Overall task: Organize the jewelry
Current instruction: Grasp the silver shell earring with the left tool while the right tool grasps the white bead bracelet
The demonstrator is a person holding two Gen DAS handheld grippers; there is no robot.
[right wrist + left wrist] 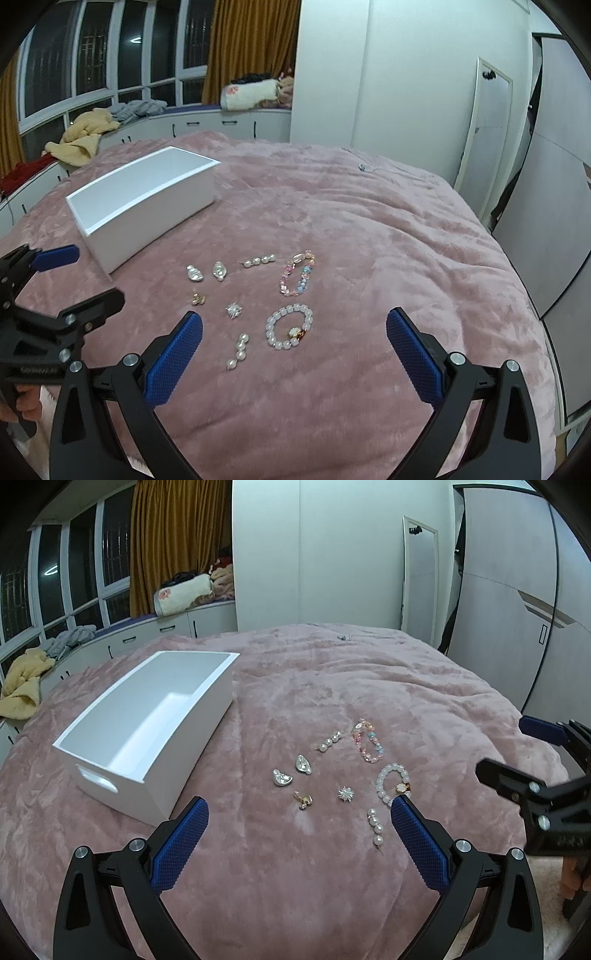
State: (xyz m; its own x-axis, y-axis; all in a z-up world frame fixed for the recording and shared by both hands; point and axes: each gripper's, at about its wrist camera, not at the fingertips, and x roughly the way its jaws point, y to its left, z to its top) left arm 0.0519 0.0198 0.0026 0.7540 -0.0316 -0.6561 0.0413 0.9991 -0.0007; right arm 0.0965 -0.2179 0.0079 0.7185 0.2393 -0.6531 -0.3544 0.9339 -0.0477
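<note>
Several jewelry pieces lie on a pink blanket (369, 686): two silver earrings (291, 771), a pearl strand (328, 741), a pastel bead bracelet (367, 740), a white bead bracelet (392, 784), a silver star brooch (346, 794), a small gold piece (303, 799) and a second pearl strand (376, 827). An empty white box (147, 720) stands to their left. My left gripper (299, 812) is open above the near pieces. My right gripper (293, 325) is open, hovering near the white bead bracelet (290, 326). The white box also shows in the right wrist view (147, 206).
The blanket covers a bed (406, 240). A window bench with clothes (26, 683) runs along the left. A leaning mirror (421, 579) and wardrobe doors (517, 609) stand at the back right. A small item (343, 637) lies at the far bed edge.
</note>
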